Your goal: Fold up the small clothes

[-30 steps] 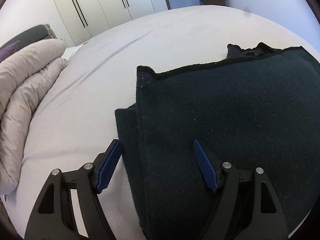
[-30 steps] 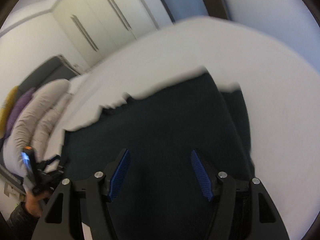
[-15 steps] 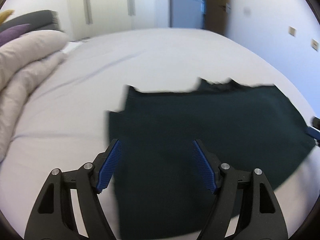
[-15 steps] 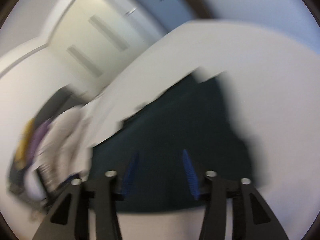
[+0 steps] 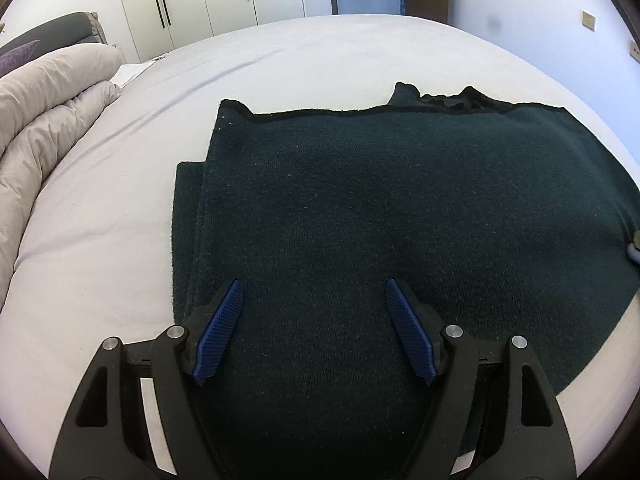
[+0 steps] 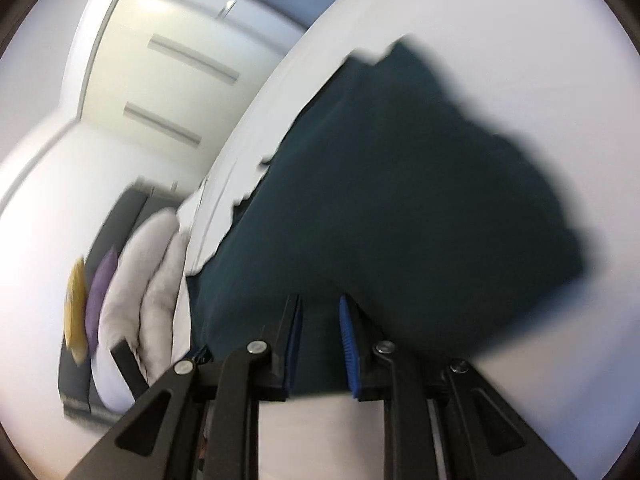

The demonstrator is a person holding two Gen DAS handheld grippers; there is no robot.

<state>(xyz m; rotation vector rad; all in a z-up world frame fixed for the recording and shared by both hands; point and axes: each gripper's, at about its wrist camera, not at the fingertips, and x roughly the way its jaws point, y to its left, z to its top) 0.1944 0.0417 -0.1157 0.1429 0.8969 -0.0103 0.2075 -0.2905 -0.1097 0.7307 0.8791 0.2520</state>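
Both grippers worked one knit (image 5: 400,208): my left gripper (image 5: 312,320) hung wide, empty, while my right gripper (image 6: 320,320) was closing on its edge. It looked soft, thick and limp, so I judged the layered hem the best hold.

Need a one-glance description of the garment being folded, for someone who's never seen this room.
Start at the big bed with the white sheet, which fills most of the left wrist view. The dark green knit sweater lies flat on the sheet, partly folded, right of the pale grey duvet bunched at the bed's left side. It is the only dark thing on the sheet.
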